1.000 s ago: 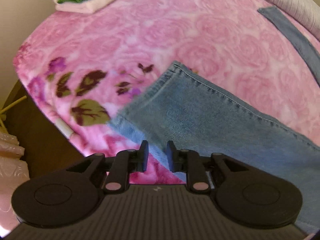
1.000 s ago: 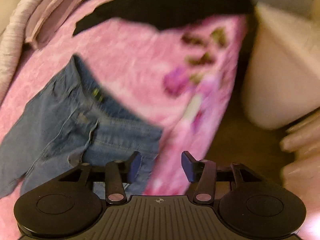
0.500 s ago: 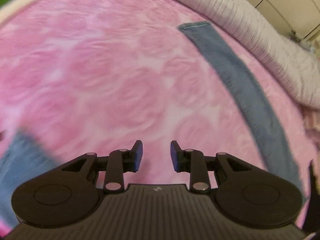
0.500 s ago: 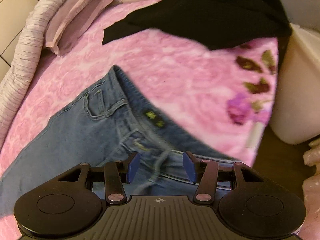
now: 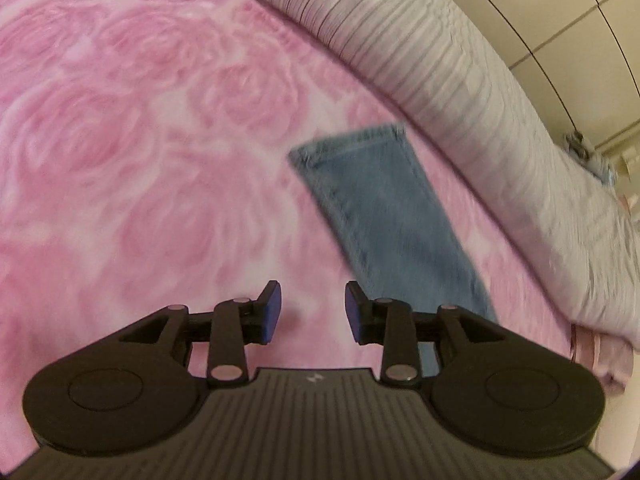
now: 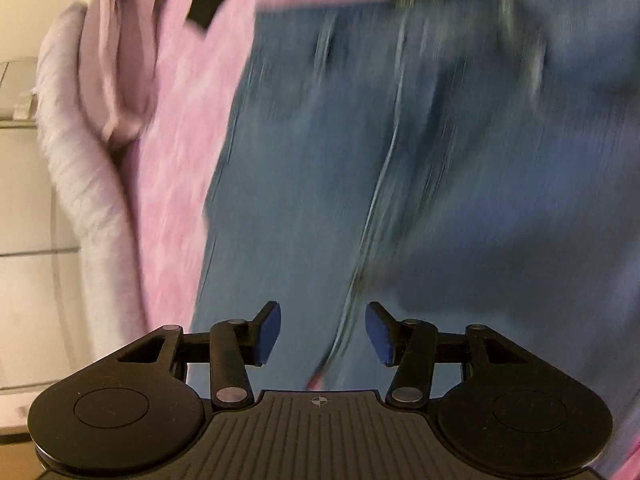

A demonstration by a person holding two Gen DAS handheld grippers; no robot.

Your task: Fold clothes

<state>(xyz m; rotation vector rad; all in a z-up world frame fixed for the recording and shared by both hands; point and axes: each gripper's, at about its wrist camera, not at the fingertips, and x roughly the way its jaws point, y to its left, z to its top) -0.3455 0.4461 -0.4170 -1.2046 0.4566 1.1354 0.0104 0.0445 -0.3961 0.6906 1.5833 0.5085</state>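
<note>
Pink rose-patterned blanket (image 5: 132,128) covers the bed beneath both tools, with a ribbed grey quilt (image 5: 472,120) rolled along its far edge and pale cupboard doors behind that. Jeans (image 6: 420,160) lie spread on the blanket. Ahead and to the right of the left gripper (image 5: 313,312) one leg (image 5: 384,208) stretches away, its hem at the far end near the quilt; the near end passes just behind the right-hand finger. That gripper's jaws are opening, with only blanket showing between them. The right gripper (image 6: 323,332) hovers over the blurred upper part of the jeans, jaws wide apart and gripping nothing, a seam running away from the gap.
</note>
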